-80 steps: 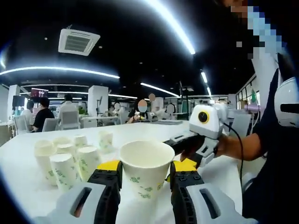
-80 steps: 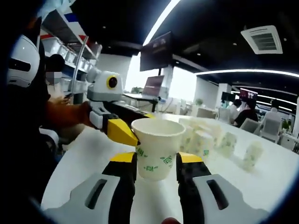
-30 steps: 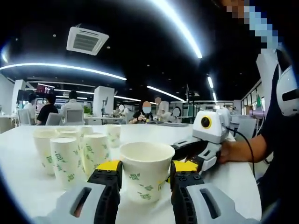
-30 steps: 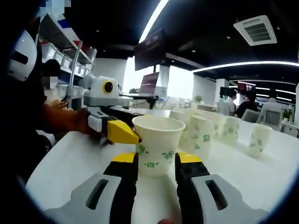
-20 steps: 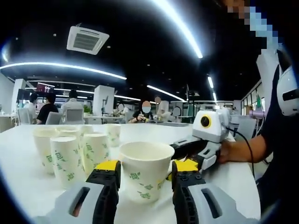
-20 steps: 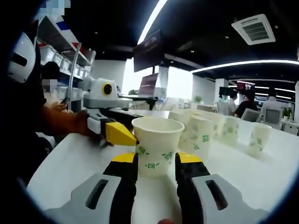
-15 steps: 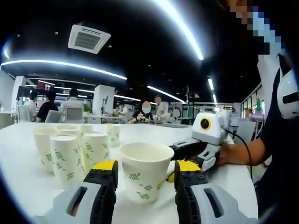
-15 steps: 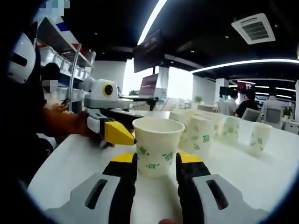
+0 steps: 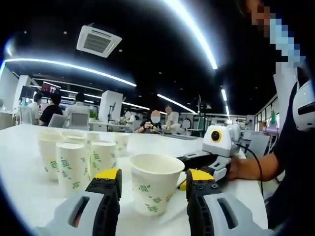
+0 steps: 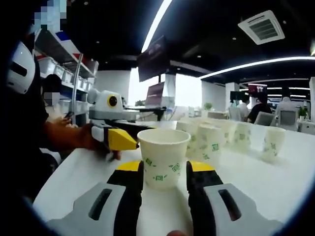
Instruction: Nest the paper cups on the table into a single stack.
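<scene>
Standing upright on the white tabletop point(image 9: 29, 196), one paper cup point(image 9: 156, 183) sits between the jaws of the left hand-held gripper point(image 9: 153, 181), which are spread with a visible gap on either side of the cup wall, so that hand-held gripper is apart and grips nothing. In the right gripper view the same cup point(image 10: 163, 158) lies between the jaws of the right hand-held gripper point(image 10: 164, 173), whose yellow-tipped pads sit right against its sides; it appears clamped on the cup, though the contact itself is hard to confirm. The left hand-held gripper reaches into that view from the left, its yellow tip just beside the cup's rim. The cluster of loose cups point(image 9: 78, 158) stands upright on the tabletop, near the held cup and off to one side, with another cup point(image 10: 272, 142) further out.

The main risk is the thin paper wall: a hard squeeze by the right jaws would likely dent the cup into an oval, and an oval cup will not seat cleanly inside another. With only one hand-held gripper holding, a tilted lift could let the cup slip or swing. The left jaws' tips are close to the cup, so a careless sweep could knock it. Carrying the cup toward the cluster, either hand-held gripper could clip the closely packed cups and topple several.
</scene>
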The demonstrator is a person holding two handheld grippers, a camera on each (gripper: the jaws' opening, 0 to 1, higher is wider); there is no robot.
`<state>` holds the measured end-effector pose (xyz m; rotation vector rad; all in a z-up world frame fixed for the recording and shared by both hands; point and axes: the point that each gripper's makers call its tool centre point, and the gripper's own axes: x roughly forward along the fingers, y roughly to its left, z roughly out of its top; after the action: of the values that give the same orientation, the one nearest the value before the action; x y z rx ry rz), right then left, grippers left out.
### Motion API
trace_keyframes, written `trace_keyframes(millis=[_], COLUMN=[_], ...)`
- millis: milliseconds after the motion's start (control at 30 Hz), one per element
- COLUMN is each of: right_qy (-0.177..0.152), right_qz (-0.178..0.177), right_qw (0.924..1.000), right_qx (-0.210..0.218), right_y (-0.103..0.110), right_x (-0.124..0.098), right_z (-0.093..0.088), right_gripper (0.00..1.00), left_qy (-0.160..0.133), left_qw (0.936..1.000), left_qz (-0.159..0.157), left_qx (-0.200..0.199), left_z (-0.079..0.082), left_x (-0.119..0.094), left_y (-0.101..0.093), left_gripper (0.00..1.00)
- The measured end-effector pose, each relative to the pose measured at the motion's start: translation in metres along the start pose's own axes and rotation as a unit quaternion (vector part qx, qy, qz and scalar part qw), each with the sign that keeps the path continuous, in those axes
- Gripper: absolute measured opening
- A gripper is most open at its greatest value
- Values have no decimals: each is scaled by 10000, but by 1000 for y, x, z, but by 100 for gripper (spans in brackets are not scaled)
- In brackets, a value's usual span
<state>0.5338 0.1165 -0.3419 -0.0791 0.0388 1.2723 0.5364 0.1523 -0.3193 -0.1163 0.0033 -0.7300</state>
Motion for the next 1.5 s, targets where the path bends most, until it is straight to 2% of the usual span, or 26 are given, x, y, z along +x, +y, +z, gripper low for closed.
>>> trace_keyframes(millis=[67, 167, 300, 400, 433, 500, 567, 633, 700, 833, 933, 1067, 1200, 1300, 1500], right_qy=[-18, -281, -268, -386, -355, -293, -92, -22, 109, 584, 704, 971, 1082, 1174, 1286], right_qz=[4, -43, -213, -255, -341, -477, -723, -841, -933, -1347, -1432, -1689, -1844, -1937, -2041], right_qw=[10000, 9993, 9991, 9987, 9986, 9984, 9973, 9964, 9955, 9887, 9871, 9808, 9768, 9738, 9700], right_qx=[0, 244, 247, 233, 175, 61, -46, -81, -107, -291, -109, -40, 154, 182, 305], right_y=[0, -5, -15, -16, -19, -24, -35, -41, -49, -74, -88, -113, -133, -145, -163], right_x=[0, -4, -16, -26, -30, -36, -44, -49, -54, -63, -64, -66, -64, -62, -57], right_z=[1, 12, 23, 42, 50, 60, 66, 74, 76, 66, 60, 47, 37, 32, 31], right_gripper=[37, 37, 38, 38, 38, 38, 38, 44, 51, 58, 66, 69, 71, 80, 89], left_qy=[-16, -67, -16, 44, 176, 102, 203, 180, 169, 201, 262, 397, 638, 771, 918], left_qw=[10000, 10000, 9999, 9995, 9989, 9986, 9969, 9954, 9945, 9907, 9865, 9824, 9777, 9778, 9760], left_qz=[4, 28, 91, 228, 362, 393, 616, 734, 880, 1206, 1444, 1667, 1779, 1750, 1761], left_qx=[-5, -56, 110, 197, 228, 345, 450, 596, 541, 594, 721, 750, 914, 862, 897], left_z=[1, 4, 13, 24, 24, 37, 45, 56, 68, 82, 91, 97, 93, 89, 85], left_x=[0, -1, -8, -17, -20, -26, -34, -41, -51, -68, -80, -94, -101, -106, -115], left_y=[1, 3, 0, 0, 4, 1, 6, 6, 10, 20, 26, 28, 26, 23, 19], left_gripper=[56, 56, 57, 58, 58, 59, 59, 61, 65, 73, 79, 87, 99, 99, 99])
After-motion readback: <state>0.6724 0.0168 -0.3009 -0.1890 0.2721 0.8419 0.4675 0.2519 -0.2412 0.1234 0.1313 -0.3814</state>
